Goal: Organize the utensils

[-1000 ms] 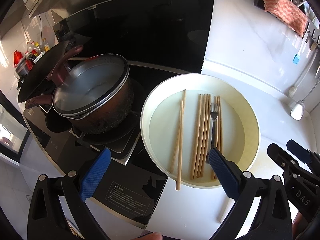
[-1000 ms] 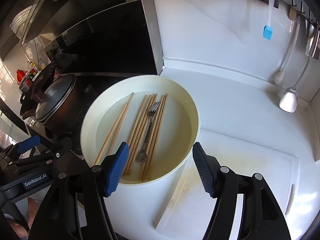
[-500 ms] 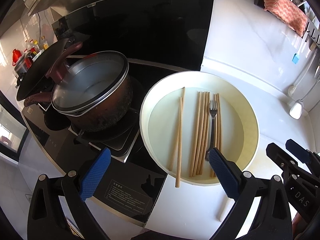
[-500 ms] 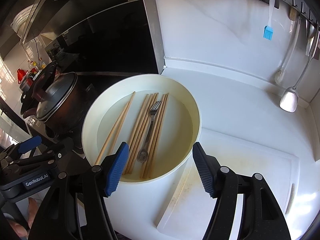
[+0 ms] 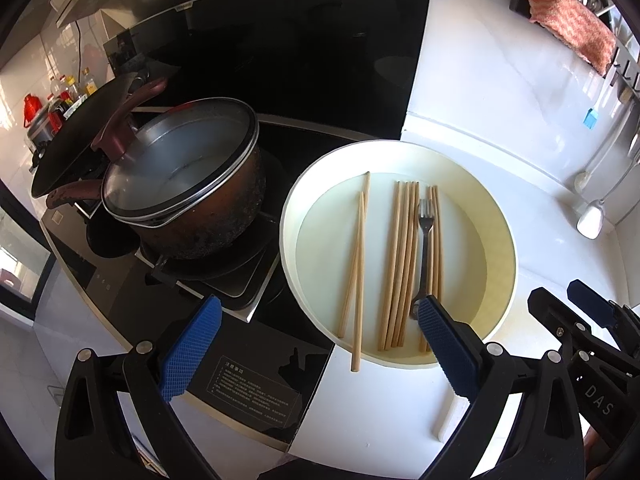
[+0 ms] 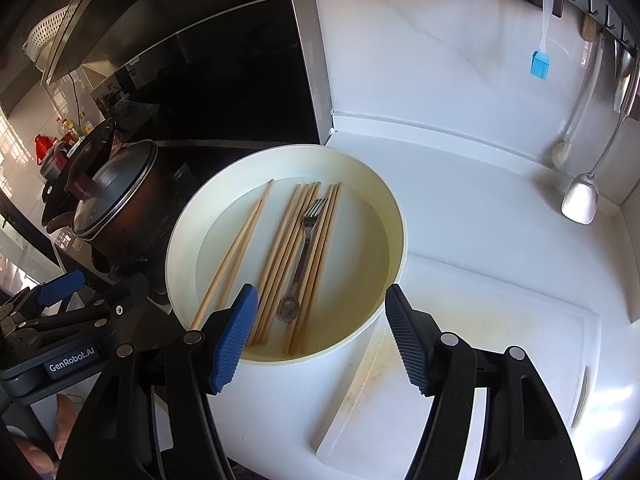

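Note:
A cream round basin [image 5: 500,216] [image 6: 396,216] stands on the white counter beside the stove. Inside lie several wooden chopsticks [image 5: 402,256] [image 6: 286,248] and a metal fork [image 5: 425,248] [image 6: 304,256]. Two chopsticks [image 5: 358,264] [image 6: 236,256] lie apart at the left, one sticking out over the near rim. My left gripper [image 5: 320,344] is open, just in front of the basin's near rim. My right gripper [image 6: 320,336] is open over the basin's near edge. Both are empty.
A brown pot with a glass lid [image 5: 180,184] [image 6: 116,196] sits on the black stove left of the basin, a dark pan [image 5: 76,152] behind it. A white cutting board [image 6: 480,344] lies right of the basin. A ladle [image 6: 580,200], a blue brush [image 6: 540,62] and a cloth [image 5: 568,32] hang on the wall.
Both grippers have crept slightly forward and lower toward the basin. Nothing in the basin has moved.

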Motion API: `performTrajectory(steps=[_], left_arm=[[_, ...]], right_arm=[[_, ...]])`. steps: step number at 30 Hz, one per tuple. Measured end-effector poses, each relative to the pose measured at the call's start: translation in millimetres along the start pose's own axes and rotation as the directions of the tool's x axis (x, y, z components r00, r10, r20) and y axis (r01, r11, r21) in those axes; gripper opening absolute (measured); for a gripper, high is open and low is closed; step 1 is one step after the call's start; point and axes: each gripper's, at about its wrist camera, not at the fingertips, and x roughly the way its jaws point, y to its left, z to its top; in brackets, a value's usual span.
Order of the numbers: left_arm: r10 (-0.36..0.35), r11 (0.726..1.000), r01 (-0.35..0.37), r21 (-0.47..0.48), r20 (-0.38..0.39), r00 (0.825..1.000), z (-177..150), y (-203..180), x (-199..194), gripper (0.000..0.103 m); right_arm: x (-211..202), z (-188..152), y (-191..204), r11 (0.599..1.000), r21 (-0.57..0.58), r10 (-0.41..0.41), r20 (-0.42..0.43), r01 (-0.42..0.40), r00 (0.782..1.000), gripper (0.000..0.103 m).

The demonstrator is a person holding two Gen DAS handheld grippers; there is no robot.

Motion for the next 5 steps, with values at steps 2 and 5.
performTrajectory(steps=[2, 5], left_arm=[[0.004, 1.0, -0.004, 0.001, 0.004, 1.0, 0.4, 0.9, -1.2, 0.097], [0.006, 1.0, -0.006, 0.002, 0.004, 1.0, 0.0, 1.0, -1.2, 0.097]], right_arm=[[0.1, 0.1, 0.0, 1.0, 0.0, 0.0, -0.001, 0.0, 1.0, 0.063], [0.8, -0.6, 1.0, 1.0, -0.005, 0.003, -0.003, -0.003, 1.0, 0.063]])
